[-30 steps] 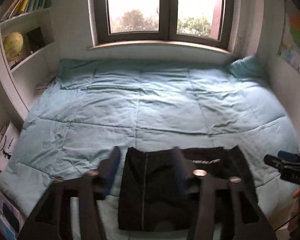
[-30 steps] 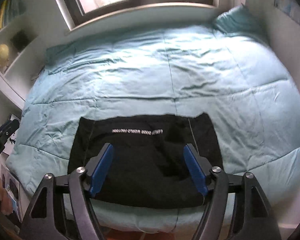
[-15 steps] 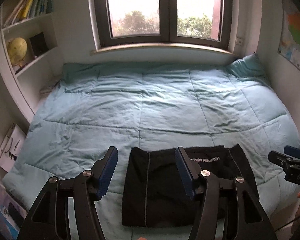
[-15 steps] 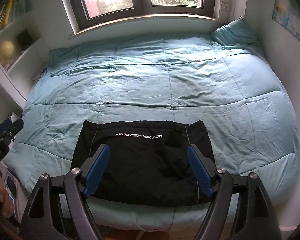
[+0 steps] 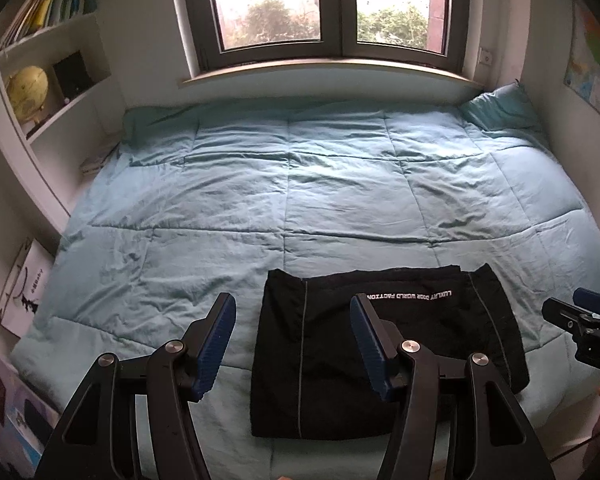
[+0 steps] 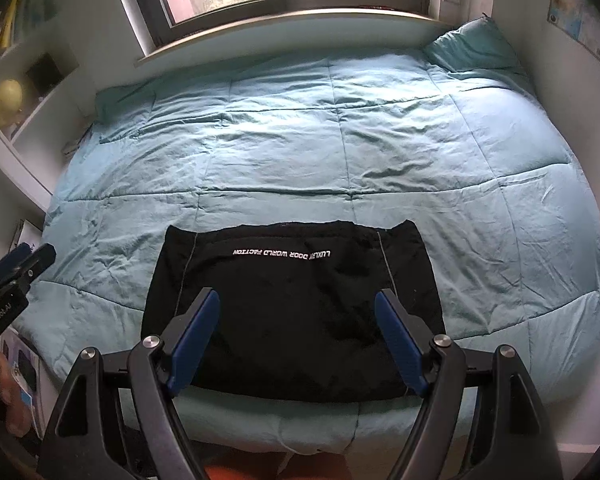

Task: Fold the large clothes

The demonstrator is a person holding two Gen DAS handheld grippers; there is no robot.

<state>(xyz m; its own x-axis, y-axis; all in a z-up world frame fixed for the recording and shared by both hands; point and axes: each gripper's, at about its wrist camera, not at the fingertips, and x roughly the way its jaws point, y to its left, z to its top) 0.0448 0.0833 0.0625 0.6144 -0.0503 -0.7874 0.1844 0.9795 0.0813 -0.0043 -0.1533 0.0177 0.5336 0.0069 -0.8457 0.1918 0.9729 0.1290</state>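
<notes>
Lying flat near the foot edge of the bed, the black folded garment with thin grey piping and a line of white lettering [image 6: 292, 304] forms a compact rectangle, its near edge roughly parallel to the mattress edge. Its squared outline and doubled layers suggest that the folding is largely done; whether a further fold is intended cannot be told. The garment rests on a light teal quilted duvet [image 5: 340, 184], whose broad, fairly smooth surface serves as the working area and lets the cloth lie without sagging.

Above the garment's left part hover the left tongs [image 5: 292, 344], blue-padded jaws standing wide apart with nothing between them; the cloth lies below, apart from the pads. The right tongs [image 6: 298, 340] hang likewise over the garment's middle, jaws spread wide and empty. Both point steeply downward at the cloth, a posture that would suit either a fresh grasp of an edge or a check of the result.

Farther out, a teal pillow [image 6: 472, 48] sits in the far right corner beneath a dark-framed window [image 5: 332, 4]. White wall shelves [image 5: 52, 92] at the left carry a yellowish globe [image 5: 28, 88] and books.
</notes>
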